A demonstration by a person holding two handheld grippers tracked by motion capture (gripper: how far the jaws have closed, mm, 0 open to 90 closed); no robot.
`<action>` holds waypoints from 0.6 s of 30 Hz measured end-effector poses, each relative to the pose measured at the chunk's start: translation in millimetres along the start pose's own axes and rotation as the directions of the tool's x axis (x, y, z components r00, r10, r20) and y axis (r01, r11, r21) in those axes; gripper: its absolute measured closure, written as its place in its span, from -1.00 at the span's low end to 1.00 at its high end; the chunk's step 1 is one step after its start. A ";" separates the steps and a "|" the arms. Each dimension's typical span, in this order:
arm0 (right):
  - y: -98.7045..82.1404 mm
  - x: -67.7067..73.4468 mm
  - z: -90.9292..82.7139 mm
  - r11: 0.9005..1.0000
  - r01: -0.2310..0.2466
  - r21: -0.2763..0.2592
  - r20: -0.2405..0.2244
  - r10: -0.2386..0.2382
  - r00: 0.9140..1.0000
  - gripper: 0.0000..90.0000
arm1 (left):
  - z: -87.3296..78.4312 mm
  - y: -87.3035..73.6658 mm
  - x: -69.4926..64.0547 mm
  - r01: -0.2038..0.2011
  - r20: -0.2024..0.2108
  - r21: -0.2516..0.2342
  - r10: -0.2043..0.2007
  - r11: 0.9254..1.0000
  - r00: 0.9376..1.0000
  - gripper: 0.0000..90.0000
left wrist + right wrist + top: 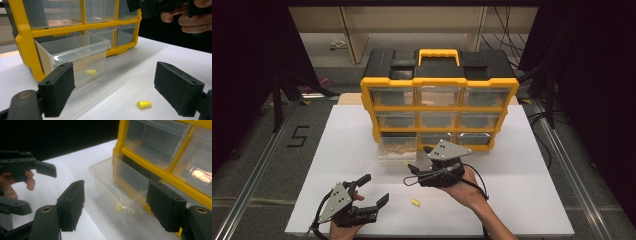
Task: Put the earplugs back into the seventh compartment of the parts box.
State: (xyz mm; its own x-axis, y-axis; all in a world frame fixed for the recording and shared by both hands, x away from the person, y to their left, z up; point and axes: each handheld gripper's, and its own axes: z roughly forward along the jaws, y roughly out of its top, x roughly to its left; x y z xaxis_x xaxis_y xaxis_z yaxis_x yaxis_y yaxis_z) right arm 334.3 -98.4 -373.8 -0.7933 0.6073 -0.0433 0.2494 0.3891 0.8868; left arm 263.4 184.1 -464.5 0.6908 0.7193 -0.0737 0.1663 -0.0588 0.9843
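Drawer (75,53) pulled out of organizer (439,107); one earplug (90,72) inside, apparently done. Second earplug (415,202) left on tabletop (522,200). Left tongs (374,189) and right tongs (419,159) both apart, empty.

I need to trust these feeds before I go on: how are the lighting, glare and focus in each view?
High view: white table evenly lit, surroundings dark, organizer drawer fronts hazy with reflections. Left gripper view: yellow piece on the table fairly sharp, clear drawer shows glare on its rim. Right gripper view: jaws soft, drawer blurred, background black, a bright reflection in a right-hand compartment.
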 end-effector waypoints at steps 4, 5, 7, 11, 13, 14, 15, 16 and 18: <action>-7.5 3.2 -3.2 1.000 -0.008 0.005 -0.020 0.008 1.000 -0.35 | -1.2 0.6 0.0 0.003 -0.001 -0.008 -0.003 1.000 1.000 -0.63; -8.6 3.8 -3.5 1.000 -0.009 0.009 -0.025 0.009 1.000 -0.36 | -1.5 0.7 0.2 0.003 -0.001 -0.007 -0.003 1.000 1.000 -0.63; -12.0 6.3 -3.1 1.000 0.003 0.017 -0.033 -0.003 0.999 -0.39 | -1.8 0.6 0.5 0.003 0.000 -0.007 -0.003 1.000 1.000 -0.63; -15.6 9.2 -2.7 1.000 0.004 0.026 -0.035 -0.003 0.999 -0.42 | -2.2 0.7 -0.1 0.003 0.004 -0.012 -0.003 1.000 1.000 -0.63; -16.4 9.7 -2.8 1.000 0.002 0.026 -0.037 -0.001 0.999 -0.43 | -2.3 0.8 -0.6 0.001 0.005 -0.013 -0.001 1.000 1.000 -0.63; -17.2 10.1 -2.8 1.000 0.003 0.029 -0.037 -0.002 0.999 -0.43 | -2.2 0.8 -0.7 0.001 0.006 -0.013 -0.001 1.000 1.000 -0.63; -18.1 10.5 -2.8 0.999 0.002 0.033 -0.040 -0.001 0.999 -0.43 | -2.1 0.8 -0.7 0.001 0.006 -0.012 -0.001 1.000 1.000 -0.63; -20.1 10.7 -2.3 0.999 0.003 0.046 -0.048 -0.001 0.999 -0.44 | -2.1 0.8 -0.7 0.001 0.006 -0.011 0.000 1.000 1.000 -0.63; -21.3 10.6 -1.9 0.998 0.003 0.055 -0.050 -0.001 0.999 -0.44 | -2.0 0.9 -0.9 0.001 0.007 -0.013 -0.001 1.000 1.000 -0.63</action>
State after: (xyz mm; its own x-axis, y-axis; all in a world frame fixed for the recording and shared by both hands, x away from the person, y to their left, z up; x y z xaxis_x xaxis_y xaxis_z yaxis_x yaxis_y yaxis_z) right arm 319.5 -101.5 -392.3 -0.8203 0.5715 -0.0206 0.2769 0.4284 0.8601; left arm 261.5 184.8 -463.3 0.6955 0.7145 -0.0760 0.1580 -0.0489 0.9862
